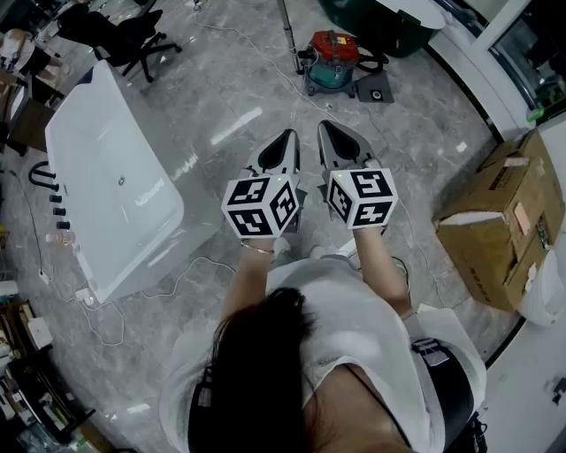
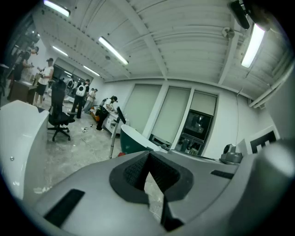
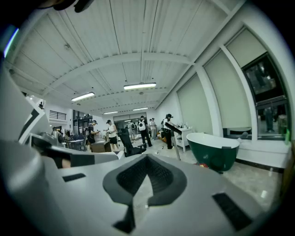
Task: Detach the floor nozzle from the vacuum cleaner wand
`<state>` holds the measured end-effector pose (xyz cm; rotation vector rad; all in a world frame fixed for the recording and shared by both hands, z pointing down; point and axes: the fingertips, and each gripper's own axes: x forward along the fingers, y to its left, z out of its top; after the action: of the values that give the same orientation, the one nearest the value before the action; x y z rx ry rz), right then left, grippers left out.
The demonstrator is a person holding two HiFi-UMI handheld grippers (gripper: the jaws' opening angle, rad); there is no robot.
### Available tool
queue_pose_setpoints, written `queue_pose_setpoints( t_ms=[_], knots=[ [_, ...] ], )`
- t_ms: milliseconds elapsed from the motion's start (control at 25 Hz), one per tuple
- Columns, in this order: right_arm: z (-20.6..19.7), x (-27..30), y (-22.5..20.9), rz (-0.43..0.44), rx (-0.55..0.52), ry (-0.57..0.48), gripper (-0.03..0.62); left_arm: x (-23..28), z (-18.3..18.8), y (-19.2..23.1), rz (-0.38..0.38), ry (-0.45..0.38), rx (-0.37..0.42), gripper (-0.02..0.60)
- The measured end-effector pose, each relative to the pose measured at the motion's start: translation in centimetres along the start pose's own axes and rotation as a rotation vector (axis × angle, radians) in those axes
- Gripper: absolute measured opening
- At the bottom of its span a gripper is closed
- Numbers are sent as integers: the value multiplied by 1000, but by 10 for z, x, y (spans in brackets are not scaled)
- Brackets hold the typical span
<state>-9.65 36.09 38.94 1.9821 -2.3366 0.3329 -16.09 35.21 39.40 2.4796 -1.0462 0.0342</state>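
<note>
Left tongs (image 1: 289, 134) closed, empty; right tongs (image 1: 324, 126) likewise; one vacuum cleaner (image 1: 332, 62) beyond.

A person with dark hair (image 1: 256, 372) wears a white short-sleeved top (image 1: 354, 305) and a thin bracelet (image 1: 257, 250). The left gripper (image 1: 289, 135) and right gripper (image 1: 325, 126) are grey shells tapering to pointed fingers lined with ribbed black pads (image 2: 133, 171) (a black-and-white marker cube (image 1: 261, 205) sits behind each pair of fingers).

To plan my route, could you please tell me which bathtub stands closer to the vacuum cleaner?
The dark green bathtub, just behind the vacuum cleaner; the white bathtub stands farther off, to the left.
</note>
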Motion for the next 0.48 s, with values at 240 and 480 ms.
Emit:
queue_pose_setpoints(
  t_ms=[240, 480],
  knots=[
    [-6, 11, 3, -36, -11, 34, 15, -2, 3, 14, 11, -1, 10, 3],
    [-11, 29, 10, -61, 3, 55, 15, 1, 5, 35, 13, 18, 16, 3]
  ],
)
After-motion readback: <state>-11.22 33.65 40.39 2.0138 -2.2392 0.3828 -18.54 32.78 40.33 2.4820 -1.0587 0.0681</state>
